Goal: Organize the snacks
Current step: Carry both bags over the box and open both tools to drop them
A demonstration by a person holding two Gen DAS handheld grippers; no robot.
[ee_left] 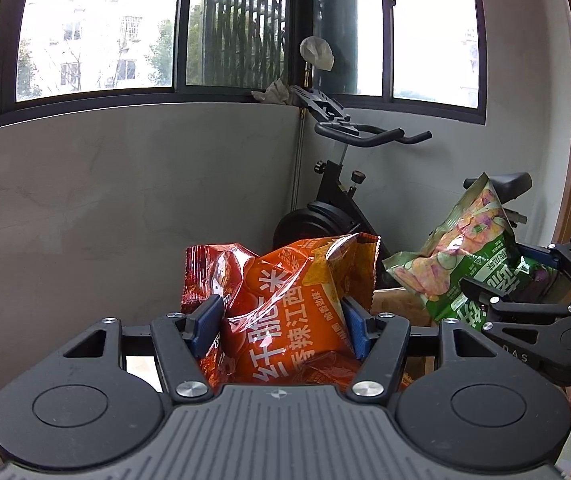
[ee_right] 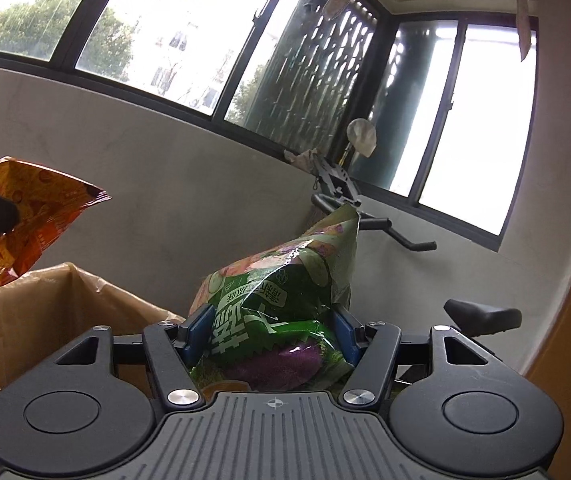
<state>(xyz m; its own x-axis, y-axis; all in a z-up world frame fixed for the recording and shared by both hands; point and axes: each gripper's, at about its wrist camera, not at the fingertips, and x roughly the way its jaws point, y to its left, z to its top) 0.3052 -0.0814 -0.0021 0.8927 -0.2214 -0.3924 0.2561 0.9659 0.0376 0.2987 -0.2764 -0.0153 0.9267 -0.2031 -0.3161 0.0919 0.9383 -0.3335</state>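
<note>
Left gripper (ee_left: 283, 322) has its blue pads (ee_left: 205, 322) clamped on the orange snack bag (ee_left: 285, 304), which bulges up toward twelve o'clock. Right gripper (ee_right: 271, 334) squeezes the green snack bag (ee_right: 281, 300) the same way. At nine o'clock of it sits the brown paper bag (ee_right: 45, 312).

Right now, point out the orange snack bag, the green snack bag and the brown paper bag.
orange snack bag (ee_left: 285, 312): left wrist view, on its printed front between the blue pads.
green snack bag (ee_right: 273, 308): right wrist view, on its crumpled green middle.
brown paper bag (ee_right: 57, 312): right wrist view, on its inner wall.
</note>
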